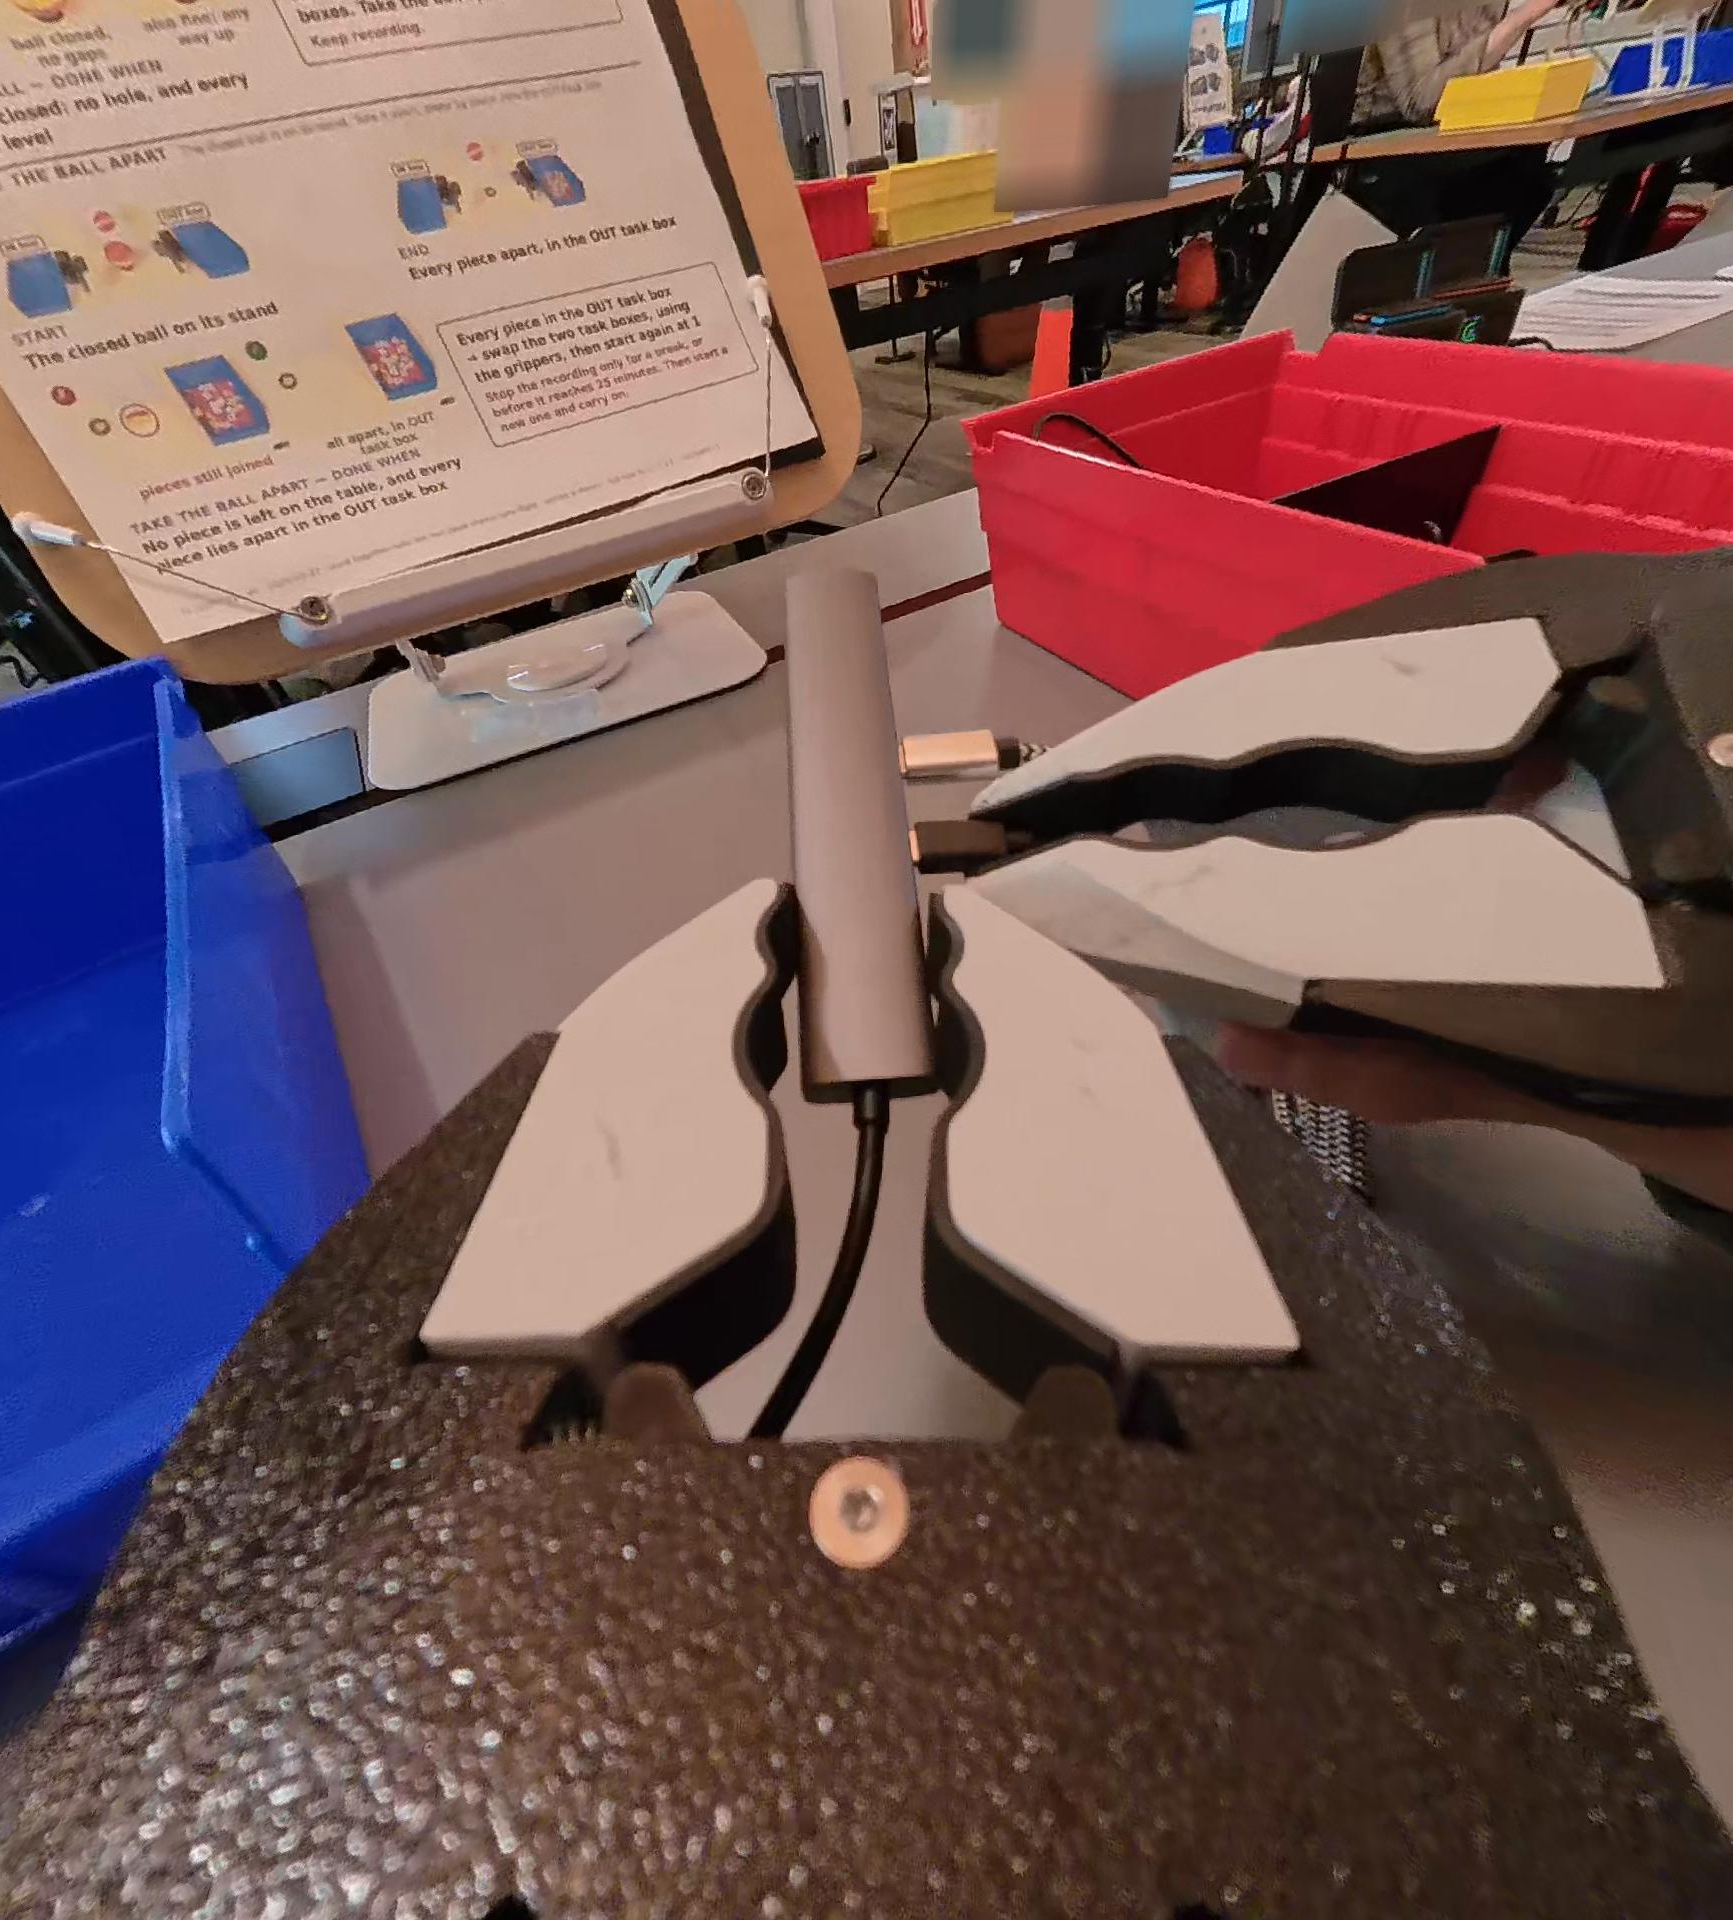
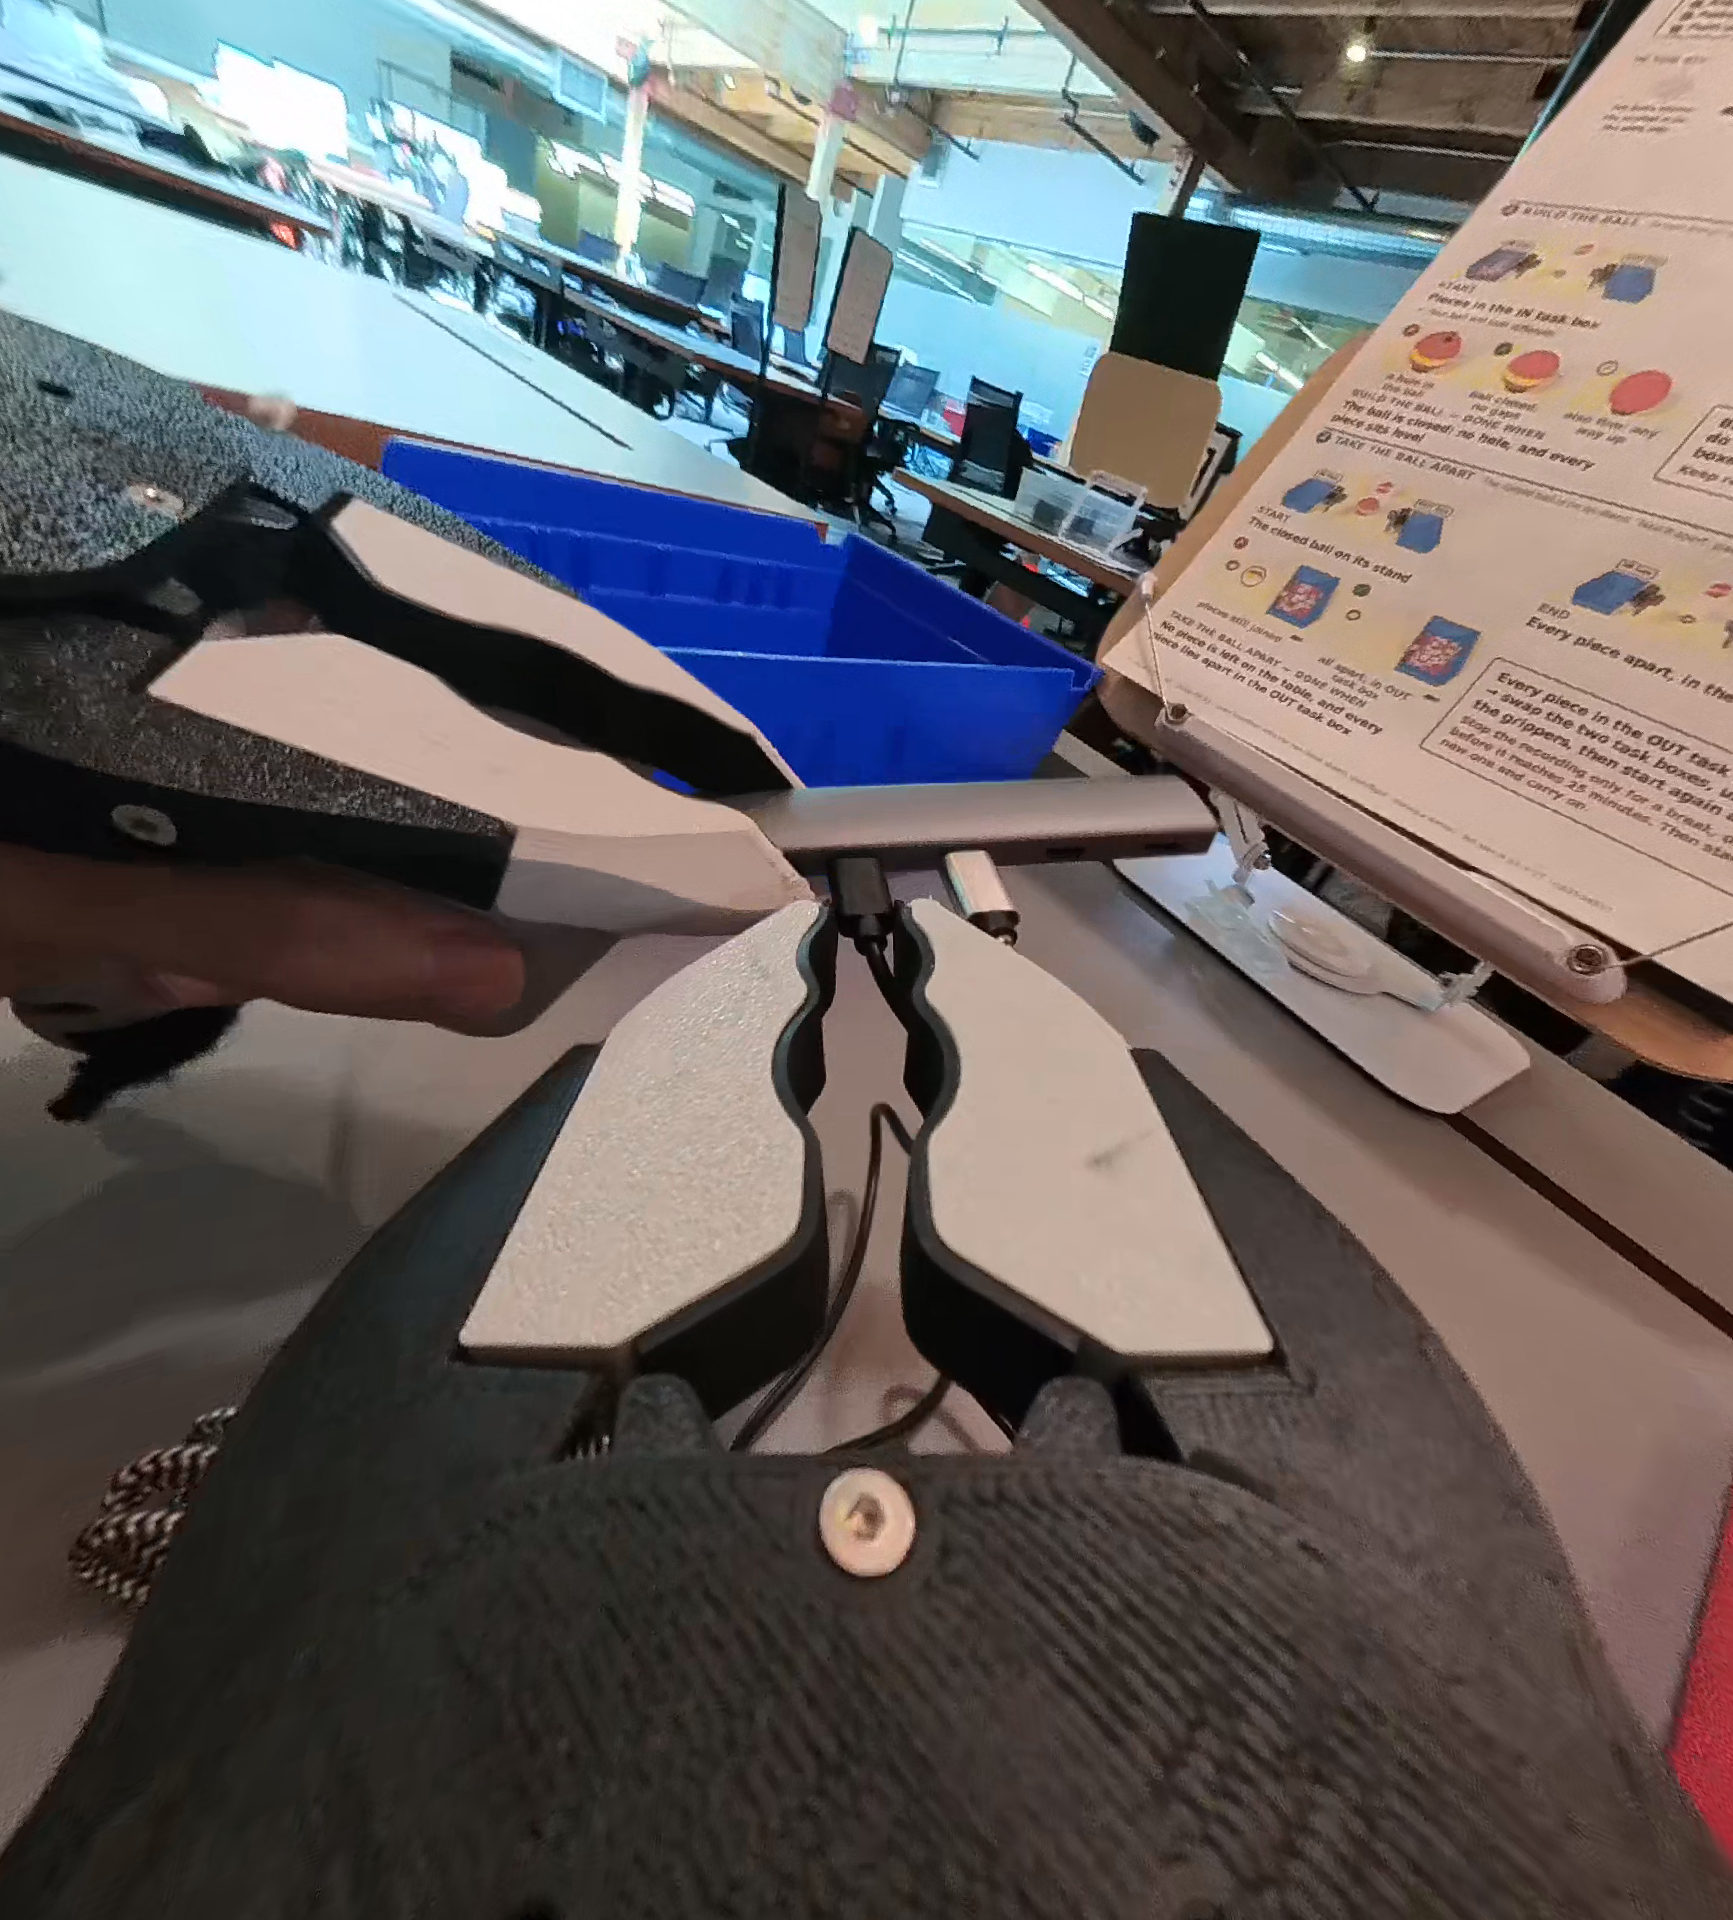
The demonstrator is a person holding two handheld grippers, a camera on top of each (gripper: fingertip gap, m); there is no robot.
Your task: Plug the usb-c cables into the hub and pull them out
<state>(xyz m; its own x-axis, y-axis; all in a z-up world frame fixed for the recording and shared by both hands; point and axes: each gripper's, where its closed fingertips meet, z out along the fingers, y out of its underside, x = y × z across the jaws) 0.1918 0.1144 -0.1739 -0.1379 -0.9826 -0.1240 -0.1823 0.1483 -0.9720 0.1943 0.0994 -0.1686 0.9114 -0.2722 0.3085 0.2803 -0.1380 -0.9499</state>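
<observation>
The grey bar-shaped hub [image 1: 838, 769] lies on the table, and my left gripper [image 1: 860, 900] is shut on its near end. The hub's own black cable [image 1: 846, 1247] runs back between the fingers. My right gripper [image 1: 981, 844] comes in from the right and is shut on a black usb-c plug [image 1: 945, 844] whose tip meets the hub's right side. In the right wrist view my right gripper [image 2: 867, 916] pinches that plug [image 2: 860, 883] under the hub's [image 2: 987, 821] edge; I cannot tell how deep it sits. A silver plug [image 1: 950, 753] lies against the hub just beyond. The left gripper [image 2: 794, 831] holds the hub's left end.
A blue bin [image 1: 62, 1039] stands at the left and a red bin [image 1: 1257, 540] at the back right. An instruction sheet on a stand [image 1: 374, 312] rises behind the hub, its base [image 1: 571, 686] on the table. A braided cable [image 1: 1319, 1132] trails under the right gripper. Only a small space, under 4 cm, lies between the two pairs of fingers.
</observation>
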